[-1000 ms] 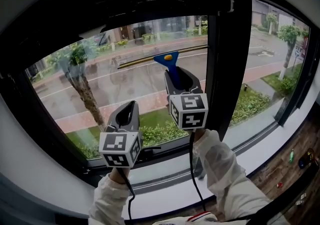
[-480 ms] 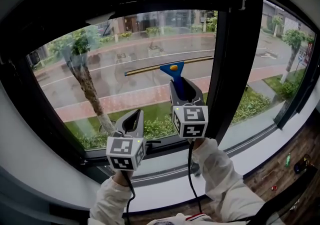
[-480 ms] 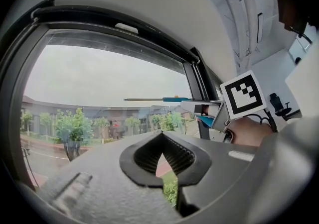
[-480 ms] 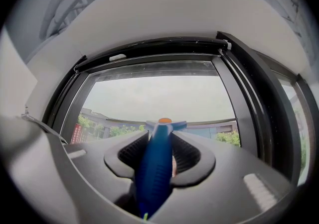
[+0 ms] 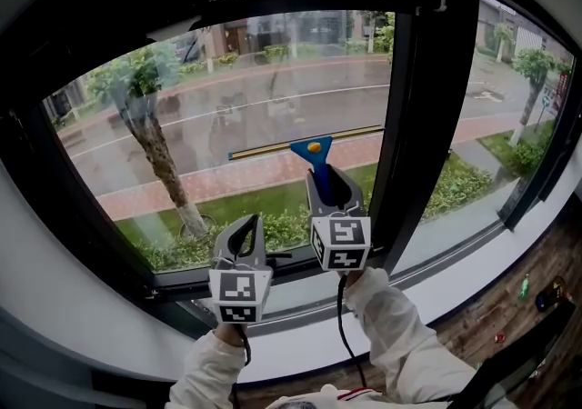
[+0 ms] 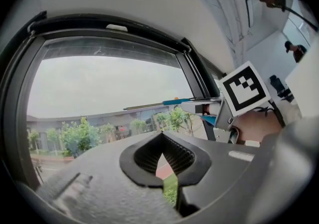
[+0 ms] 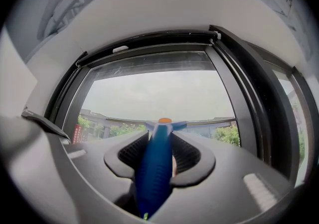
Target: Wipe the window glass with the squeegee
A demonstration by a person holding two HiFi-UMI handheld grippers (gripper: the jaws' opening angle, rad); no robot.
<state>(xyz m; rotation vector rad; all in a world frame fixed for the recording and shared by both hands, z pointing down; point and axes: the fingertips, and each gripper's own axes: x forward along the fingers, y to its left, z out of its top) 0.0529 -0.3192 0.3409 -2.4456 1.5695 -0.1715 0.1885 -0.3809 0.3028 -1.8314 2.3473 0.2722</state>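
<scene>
A squeegee with a blue handle (image 5: 316, 160) and a long thin blade (image 5: 273, 147) lies flat against the window glass (image 5: 209, 116), its blade level across the lower middle of the pane. My right gripper (image 5: 327, 182) is shut on the handle from below; in the right gripper view the handle (image 7: 154, 168) runs up between the jaws to the blade (image 7: 209, 121). My left gripper (image 5: 245, 227) hangs lower and to the left, near the bottom frame, shut with nothing in it (image 6: 162, 178). From the left gripper view the squeegee blade (image 6: 149, 104) shows edge-on.
A thick black mullion (image 5: 420, 107) stands just right of the squeegee, with a second pane (image 5: 509, 80) beyond it. A pale sill (image 5: 436, 275) runs under the window. Small items lie on the wooden floor (image 5: 530, 287) at the lower right.
The right gripper has drawn the squeegee down the glass from the upper part of the pane to its lower middle. The left gripper has sunk a little too.
</scene>
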